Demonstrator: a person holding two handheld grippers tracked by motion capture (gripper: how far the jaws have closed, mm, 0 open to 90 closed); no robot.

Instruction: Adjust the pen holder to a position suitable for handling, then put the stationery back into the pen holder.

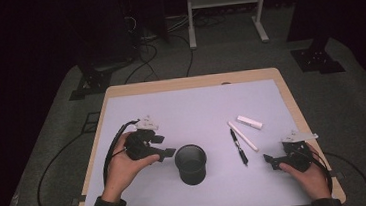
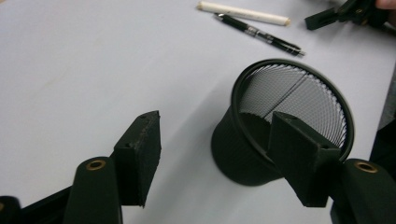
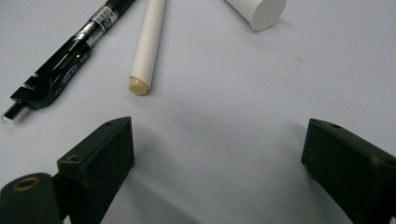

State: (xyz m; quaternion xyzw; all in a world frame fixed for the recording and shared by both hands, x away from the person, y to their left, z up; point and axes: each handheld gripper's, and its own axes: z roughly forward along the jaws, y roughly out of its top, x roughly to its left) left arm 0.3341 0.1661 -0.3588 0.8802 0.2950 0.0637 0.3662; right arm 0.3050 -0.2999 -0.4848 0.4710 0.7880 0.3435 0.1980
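Tabletop: mesh cup (image 1: 191, 163) beside left tongs (image 1: 163, 146)

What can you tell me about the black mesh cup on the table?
The black mesh cup is a round pen holder of fine wire mesh with a solid rim, seemingly metal. It stands upright and looks empty, near the table's front middle on the pale mat. Nothing grips it: the left gripper sits beside it, open. One pad overlaps the rim in the left gripper view; whether it touches is unclear.

Wooden table (image 1: 291, 104) under pale mat (image 1: 192, 112), bearing mesh cup (image 1: 191, 163), black pen (image 1: 238, 147), two white sticks (image 1: 242, 136).
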